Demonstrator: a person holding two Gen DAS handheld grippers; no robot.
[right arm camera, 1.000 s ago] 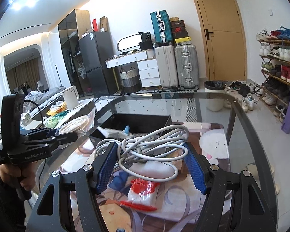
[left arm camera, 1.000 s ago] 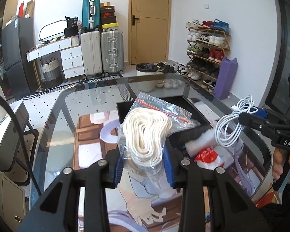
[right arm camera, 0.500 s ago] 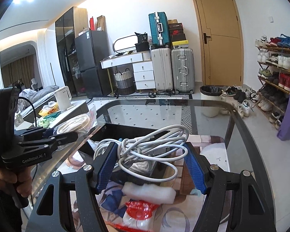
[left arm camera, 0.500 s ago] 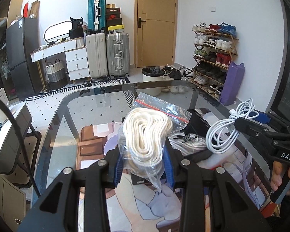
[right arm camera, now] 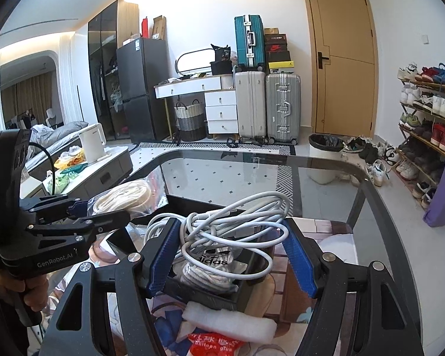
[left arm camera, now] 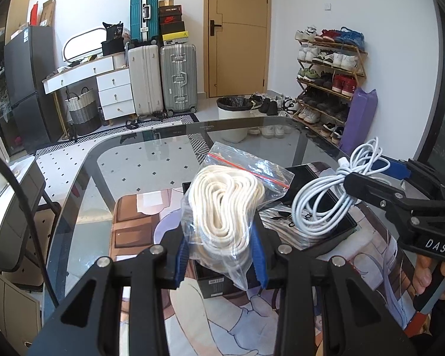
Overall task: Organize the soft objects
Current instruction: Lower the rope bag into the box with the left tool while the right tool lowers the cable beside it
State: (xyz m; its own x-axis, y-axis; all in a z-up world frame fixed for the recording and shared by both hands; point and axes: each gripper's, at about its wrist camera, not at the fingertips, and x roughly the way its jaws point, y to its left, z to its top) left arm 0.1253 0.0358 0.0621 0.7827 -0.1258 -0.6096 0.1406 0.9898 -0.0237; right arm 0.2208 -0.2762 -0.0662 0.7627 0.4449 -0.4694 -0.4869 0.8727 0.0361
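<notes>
My left gripper [left arm camera: 221, 255] is shut on a clear zip bag of coiled white rope [left arm camera: 225, 207] and holds it above the near-left edge of a black box [left arm camera: 335, 231]. My right gripper [right arm camera: 231, 255] is shut on a bundle of white cable [right arm camera: 231, 222], held over the same black box [right arm camera: 210, 296]. The box holds a bagged pair of white laces with an adidas logo [right arm camera: 213, 264]. The right gripper with the cable [left arm camera: 326, 198] also shows in the left wrist view, and the left gripper with the rope bag [right arm camera: 124, 198] shows in the right wrist view.
The box stands on a printed mat [left arm camera: 252, 320] on a glass table [left arm camera: 133, 172]. A white foam piece [right arm camera: 228, 323] and a red glue packet [right arm camera: 213, 345] lie on the mat in front of the box. Suitcases, a bin and a shoe rack stand beyond the table.
Both grippers have moved forward and risen with their loads, so the black box now lies under them. The foam piece and red packet have dropped toward the lower edge of the right wrist view.
</notes>
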